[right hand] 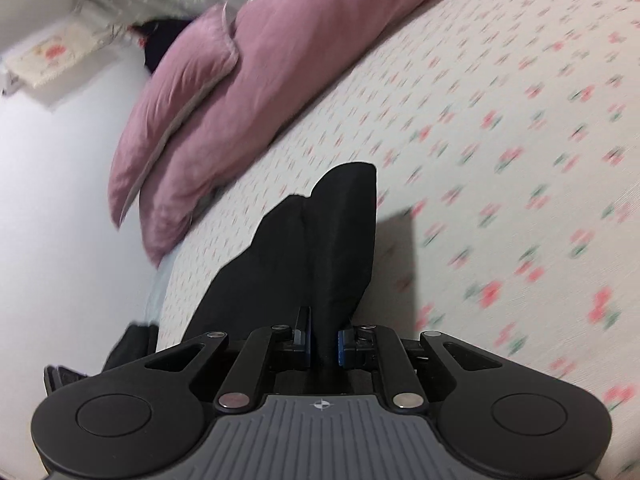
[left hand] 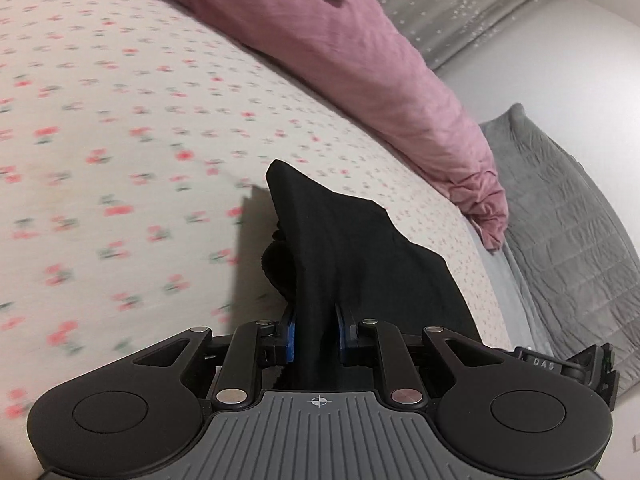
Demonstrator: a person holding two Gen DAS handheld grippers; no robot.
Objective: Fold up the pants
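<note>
The black pants [left hand: 344,248] hang bunched over a bed with a white floral sheet [left hand: 120,140]. My left gripper [left hand: 316,334] is shut on a fold of the pants, and the cloth rises up and forward between the blue pads [left hand: 290,334]. In the right wrist view my right gripper [right hand: 323,340] is shut on another part of the pants [right hand: 316,240], which stand up in front of the fingers and drape to the left. Both grippers hold the cloth above the sheet [right hand: 500,140]. The rest of the pants is hidden.
A pink duvet [left hand: 360,60] lies bunched along the far side of the bed and also shows in the right wrist view [right hand: 240,60]. A grey quilted pillow [left hand: 568,208] sits at the right. A white wall [right hand: 60,180] and pale curtains [left hand: 460,4] lie beyond.
</note>
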